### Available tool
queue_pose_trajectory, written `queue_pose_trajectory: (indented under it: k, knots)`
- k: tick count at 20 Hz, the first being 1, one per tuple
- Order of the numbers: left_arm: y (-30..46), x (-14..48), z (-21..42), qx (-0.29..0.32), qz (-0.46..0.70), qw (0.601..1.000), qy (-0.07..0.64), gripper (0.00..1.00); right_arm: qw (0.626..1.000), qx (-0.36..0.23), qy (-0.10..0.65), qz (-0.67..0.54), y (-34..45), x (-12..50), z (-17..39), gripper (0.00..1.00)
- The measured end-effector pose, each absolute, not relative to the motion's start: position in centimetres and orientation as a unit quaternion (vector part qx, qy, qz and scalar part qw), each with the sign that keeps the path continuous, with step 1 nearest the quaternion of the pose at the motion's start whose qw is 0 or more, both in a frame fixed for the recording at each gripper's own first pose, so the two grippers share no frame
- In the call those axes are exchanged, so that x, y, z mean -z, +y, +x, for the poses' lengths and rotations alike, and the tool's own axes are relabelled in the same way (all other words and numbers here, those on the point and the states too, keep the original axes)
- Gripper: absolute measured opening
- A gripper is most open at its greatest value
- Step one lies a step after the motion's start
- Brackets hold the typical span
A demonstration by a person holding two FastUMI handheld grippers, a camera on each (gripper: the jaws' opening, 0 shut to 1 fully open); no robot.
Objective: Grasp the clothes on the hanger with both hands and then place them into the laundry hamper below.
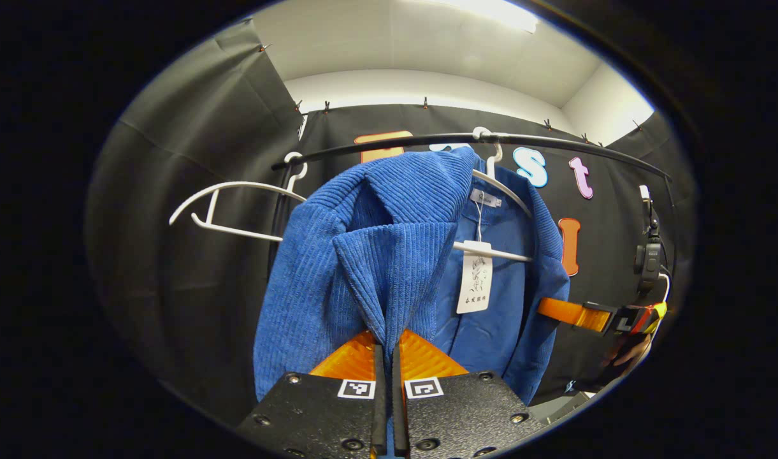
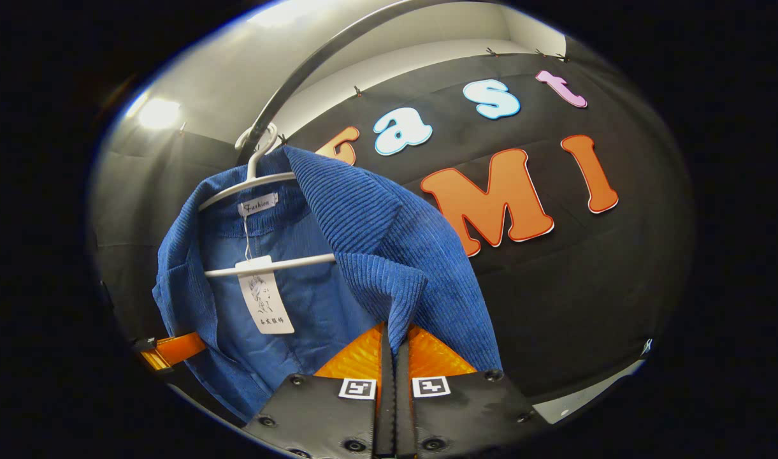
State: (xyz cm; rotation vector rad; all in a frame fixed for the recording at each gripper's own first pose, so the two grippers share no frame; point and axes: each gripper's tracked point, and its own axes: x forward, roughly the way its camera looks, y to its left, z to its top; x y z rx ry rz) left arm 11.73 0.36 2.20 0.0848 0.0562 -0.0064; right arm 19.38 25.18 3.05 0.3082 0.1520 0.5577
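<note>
Blue jacket (image 1: 363, 255) — white tag (image 1: 475, 277) unreadable

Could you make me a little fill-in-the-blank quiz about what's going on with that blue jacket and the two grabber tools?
1. The jacket on the hanger is ____ in colour.
2. The left gripper and the right gripper each pinch the jacket's front ____.
3. A white paper ____ dangles inside the jacket.
4. Beside it on the rail hangs an ____ white hanger.

Missing words: blue; edge; tag; empty
</note>
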Motion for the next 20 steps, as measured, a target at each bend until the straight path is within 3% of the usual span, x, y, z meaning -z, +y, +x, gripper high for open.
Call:
queue_pose_trajectory:
  k: [15, 20]
  knots:
    - [5.8, -11.4, 8.7, -0.003, 0.056, 0.998, -0.005, 0.04, 0.939, -0.267, 0.057, 0.21, 18.9, -9.2, 21.5, 0.08]
    - [7.6, -15.7, 8.6, -0.009, 0.045, 0.998, -0.032, 0.04, 0.944, -0.239, 0.026, 0.227, 16.6, -11.3, 23.0, 0.07]
